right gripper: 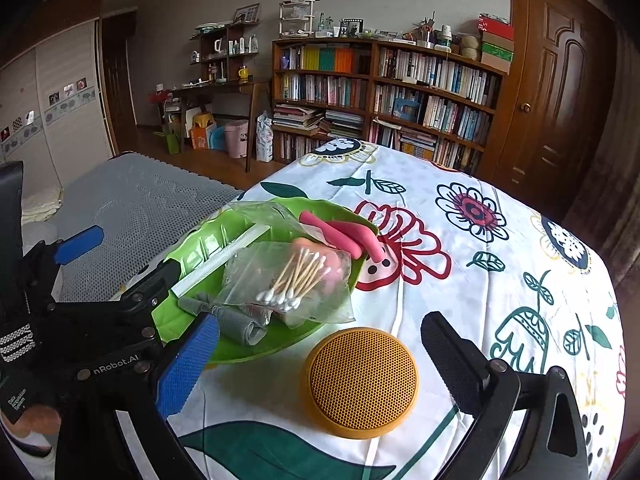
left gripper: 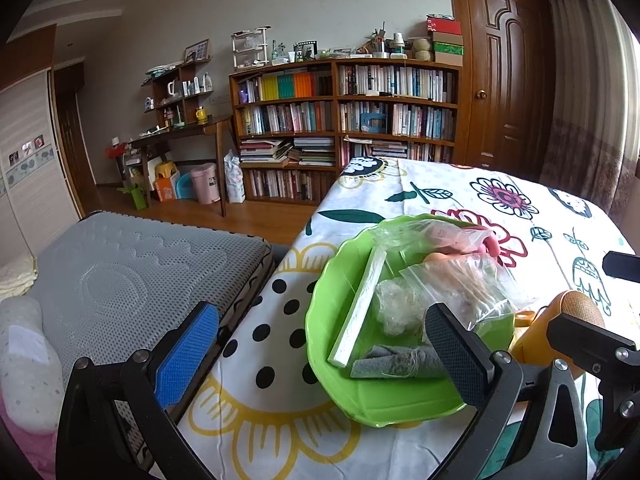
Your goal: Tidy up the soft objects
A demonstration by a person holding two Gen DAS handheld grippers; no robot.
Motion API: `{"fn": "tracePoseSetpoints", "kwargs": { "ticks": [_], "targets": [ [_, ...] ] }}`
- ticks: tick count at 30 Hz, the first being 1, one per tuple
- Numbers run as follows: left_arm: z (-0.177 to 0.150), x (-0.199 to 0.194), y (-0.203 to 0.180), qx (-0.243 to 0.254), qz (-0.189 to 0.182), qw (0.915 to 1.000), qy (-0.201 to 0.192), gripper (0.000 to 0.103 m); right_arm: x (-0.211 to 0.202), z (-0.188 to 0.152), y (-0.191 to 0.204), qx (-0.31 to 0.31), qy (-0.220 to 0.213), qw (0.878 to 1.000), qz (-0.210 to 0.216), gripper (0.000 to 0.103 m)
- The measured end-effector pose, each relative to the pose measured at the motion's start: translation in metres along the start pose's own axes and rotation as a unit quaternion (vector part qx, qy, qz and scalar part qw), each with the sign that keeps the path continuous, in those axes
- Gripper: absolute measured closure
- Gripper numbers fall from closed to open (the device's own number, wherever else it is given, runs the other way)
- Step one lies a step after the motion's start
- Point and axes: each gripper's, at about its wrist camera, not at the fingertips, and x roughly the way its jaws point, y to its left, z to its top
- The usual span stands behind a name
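A green plate [left gripper: 360,396] [right gripper: 192,248] lies on the floral tablecloth near the table's left edge. It holds a clear bag of cotton swabs [right gripper: 296,276], a second crumpled bag [left gripper: 400,312], a rolled grey cloth [left gripper: 392,366] [right gripper: 240,324], a white strip [left gripper: 356,312] and a pink soft piece [right gripper: 344,234]. My left gripper [left gripper: 322,354] is open; its black finger hangs over the plate's near part, its blue finger is off the table's side. My right gripper [right gripper: 320,364] is open and empty, just above a round yellow mesh disc [right gripper: 362,382] beside the plate.
The floral table [right gripper: 480,280] stretches right and far of the plate. A grey mattress [left gripper: 132,276] lies close to the table's left side. Against the far wall stand a bookcase [left gripper: 344,128], a desk and a pink bin [left gripper: 206,182]; a wooden door [left gripper: 508,80] is at the right.
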Motion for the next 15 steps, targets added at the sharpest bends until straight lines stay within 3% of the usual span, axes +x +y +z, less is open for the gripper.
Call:
{"fn": "tracePoseSetpoints", "kwargs": {
  "ticks": [6,9,15],
  "targets": [
    [-0.0001,0.0026,-0.0002,0.001,0.007,1.0000,0.003,0.000,0.0056,0.0031,0.0038,-0.003,0.010,1.000,-0.002,0.000],
    [-0.0002,0.0041,0.0004,0.000,0.007,1.0000,0.005,0.000,0.0048,0.0042,0.0060,-0.010,0.003,1.000,-0.011,0.000],
    [-0.0005,0.0057,0.0008,0.000,0.004,1.0000,0.008,0.000,-0.0009,0.0055,0.0062,-0.006,-0.019,1.000,0.011,0.000]
  ]
}}
